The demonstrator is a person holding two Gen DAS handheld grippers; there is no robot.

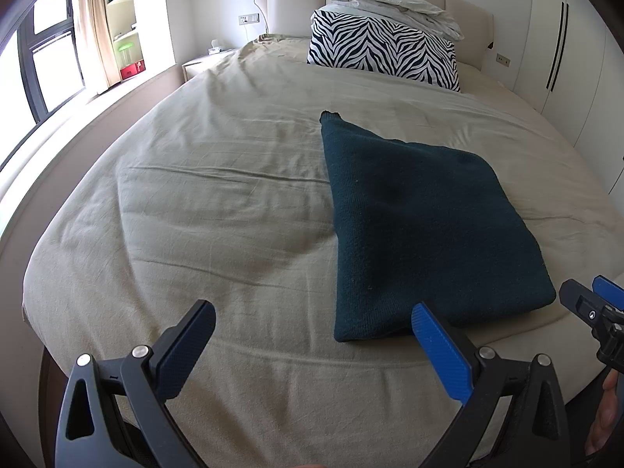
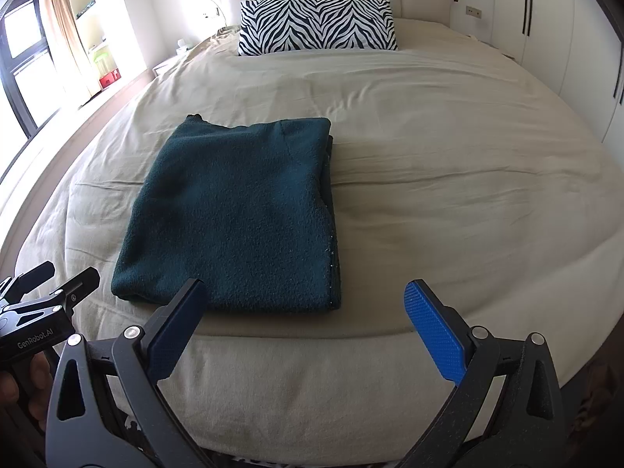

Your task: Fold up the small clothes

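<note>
A dark teal knitted garment (image 1: 413, 226) (image 2: 238, 214) lies folded into a thick rectangle on the beige bed sheet (image 1: 202, 202) (image 2: 448, 179), near the foot edge. One narrow corner of it points toward the headboard. My left gripper (image 1: 314, 319) is open, to the left of the garment's near edge, with nothing between its fingers. My right gripper (image 2: 304, 300) is open too, just short of the garment's near right corner and holding nothing. Each gripper shows at the edge of the other's view: the right gripper (image 1: 592, 300), the left gripper (image 2: 58, 277).
A zebra-print pillow (image 1: 384, 48) (image 2: 318, 23) with crumpled white bedding (image 1: 394, 4) on top sits at the headboard. White wardrobe doors (image 2: 565, 39) run along the right. A window and curtain (image 1: 89, 27) stand at the left, beyond a low ledge.
</note>
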